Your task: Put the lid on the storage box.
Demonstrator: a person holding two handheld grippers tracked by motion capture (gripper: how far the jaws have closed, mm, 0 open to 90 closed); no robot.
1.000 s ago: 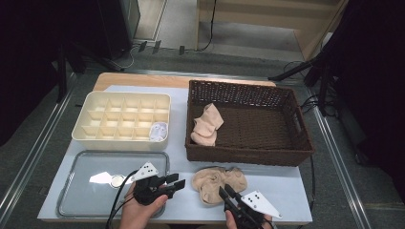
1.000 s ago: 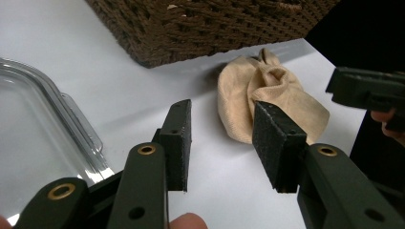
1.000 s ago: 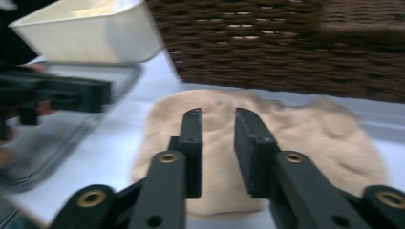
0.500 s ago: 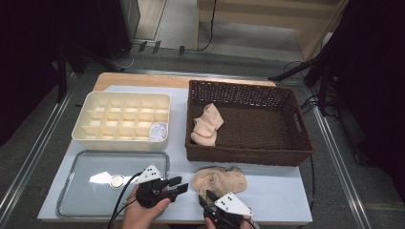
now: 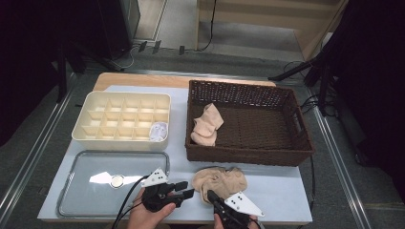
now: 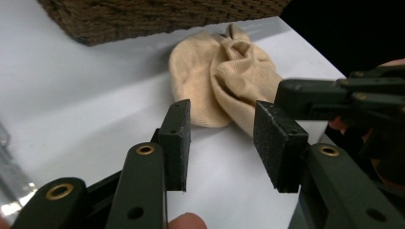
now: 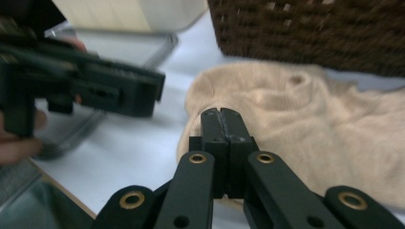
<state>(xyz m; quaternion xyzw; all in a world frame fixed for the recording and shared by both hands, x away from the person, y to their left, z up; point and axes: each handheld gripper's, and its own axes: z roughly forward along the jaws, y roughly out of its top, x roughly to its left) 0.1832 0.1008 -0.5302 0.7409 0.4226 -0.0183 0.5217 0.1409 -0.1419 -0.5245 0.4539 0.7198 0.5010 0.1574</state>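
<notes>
A beige sock (image 5: 220,181) is seen crumpled on the white tabletop (image 5: 277,191), near the table's front edge and just in front of the brown wicker basket (image 5: 296,143). In the right gripper view the sock (image 7: 305,124) is spread just beyond the jaws, with the basket wall behind it.

The right gripper (image 5: 211,195) is held at the sock's near edge. Its jaws are pressed flat together, having just been closing, and no cloth can be made out between them in the right gripper view, where the gripper (image 7: 222,117) is pointed at the sock's rim; whether the tips touch the cloth cannot be told.

The left gripper (image 5: 187,190) is held just left of the sock, aimed towards it. Its jaws are spread apart with nothing between them; in the left gripper view the gripper (image 6: 222,124) is seen short of the sock (image 6: 224,81), clear of it.

A second beige sock (image 5: 206,125) is seen lying inside the basket at its left end. A cream compartment box (image 5: 122,117) is set left of the basket, with a small white item (image 5: 158,131) in its front right cell. A metal tray (image 5: 86,191) is placed in front of that box, a small round object (image 5: 116,181) lying on it.
</notes>
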